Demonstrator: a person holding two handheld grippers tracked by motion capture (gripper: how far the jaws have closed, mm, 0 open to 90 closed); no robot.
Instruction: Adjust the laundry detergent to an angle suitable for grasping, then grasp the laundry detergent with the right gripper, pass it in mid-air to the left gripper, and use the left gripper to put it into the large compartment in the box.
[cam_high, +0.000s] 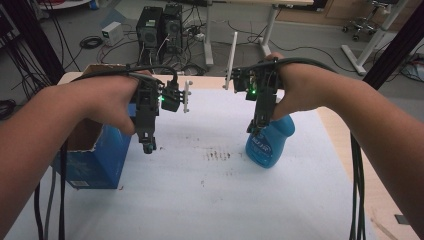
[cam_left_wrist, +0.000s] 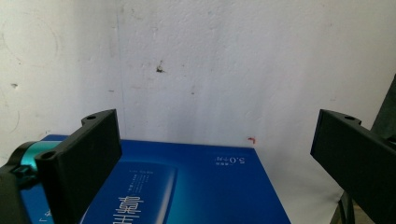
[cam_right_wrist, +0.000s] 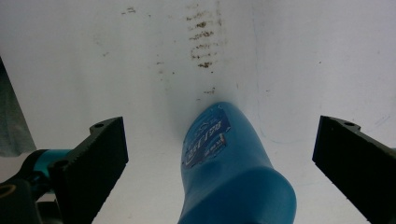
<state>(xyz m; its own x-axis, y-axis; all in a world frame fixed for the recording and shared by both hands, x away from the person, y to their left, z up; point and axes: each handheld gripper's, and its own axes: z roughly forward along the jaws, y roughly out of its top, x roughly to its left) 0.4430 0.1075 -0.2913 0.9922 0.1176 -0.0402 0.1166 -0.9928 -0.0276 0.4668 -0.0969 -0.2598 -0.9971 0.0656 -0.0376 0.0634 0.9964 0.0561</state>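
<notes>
A person sits at a table (cam_high: 210, 210) covered in white sheeting, holding a two-jaw tool in each hand. Seen from the high camera, the right tool (cam_high: 256, 131) hangs over a blue plastic bottle (cam_high: 269, 142) that stands on the right half of the table. The left tool (cam_high: 148, 147) hangs beside a blue cardboard box (cam_high: 92, 160) near the left edge, its top flaps open.

The right tool's own camera looks down on the bottle (cam_right_wrist: 229, 172) from above — the shoulder sits close to the lens and the body runs away toward the table, label facing up in that view. The jaws stand wide apart, one on either side of the bottle, and neither pad touches it. The bottle's long axis points roughly along the tool's own line of sight, so it lies straight ahead and below, centred between the jaws. A straight descent looks like what a grip would call for, though the bottle appears slightly tilted, so that is a judgement.

The left tool's camera shows its jaws equally wide and holding nothing. The box's printed blue face (cam_left_wrist: 187, 186) lies below and ahead of them, not between them.

The right hand is clearly the nearer to the bottle — the left is well apart from it, across a patch of dark smudges (cam_high: 218, 156) on the sheeting.
</notes>
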